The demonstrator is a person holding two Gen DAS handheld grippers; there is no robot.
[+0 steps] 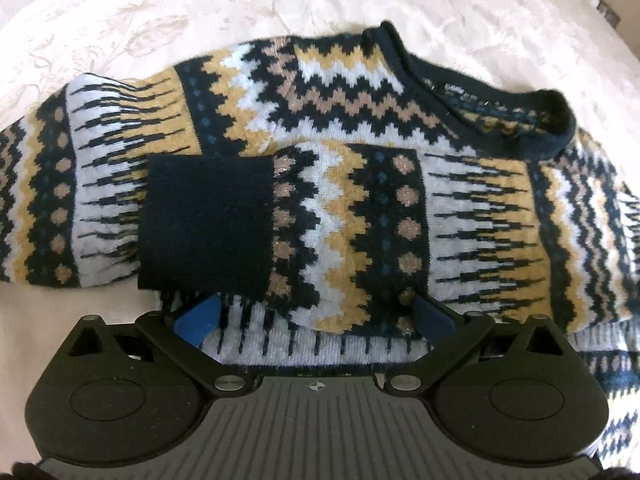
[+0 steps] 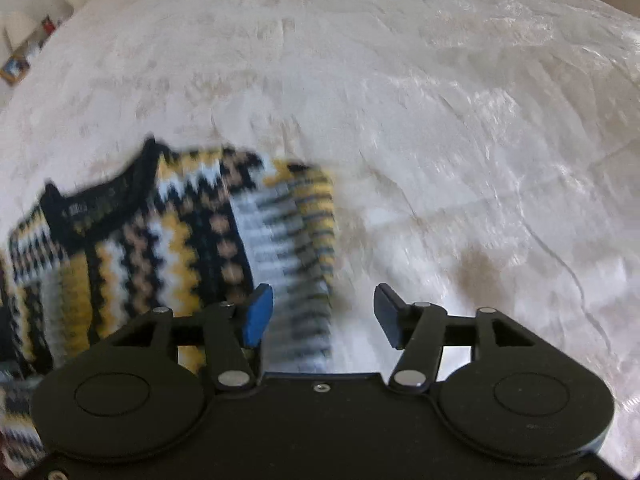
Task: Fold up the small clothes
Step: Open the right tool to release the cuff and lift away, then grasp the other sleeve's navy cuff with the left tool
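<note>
Left claw (image 1: 316,320): spread wide over sweater (image 1: 360,120), nothing gripped. Right claw (image 2: 320,314): parted, empty, at sweater's edge. Sweater laid flat on white bedspread (image 2: 440,120); one sleeve (image 1: 320,232) folded across chest. Judged partly done; further folds left

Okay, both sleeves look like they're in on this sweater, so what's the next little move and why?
Probably close the left gripper on the sweater fabric lying between its wide-open fingers, ready to fold it toward the collar. One sleeve already lies across the chest with its dark cuff flat. The right gripper is open over the sweater's side edge on the bedspread.
</note>
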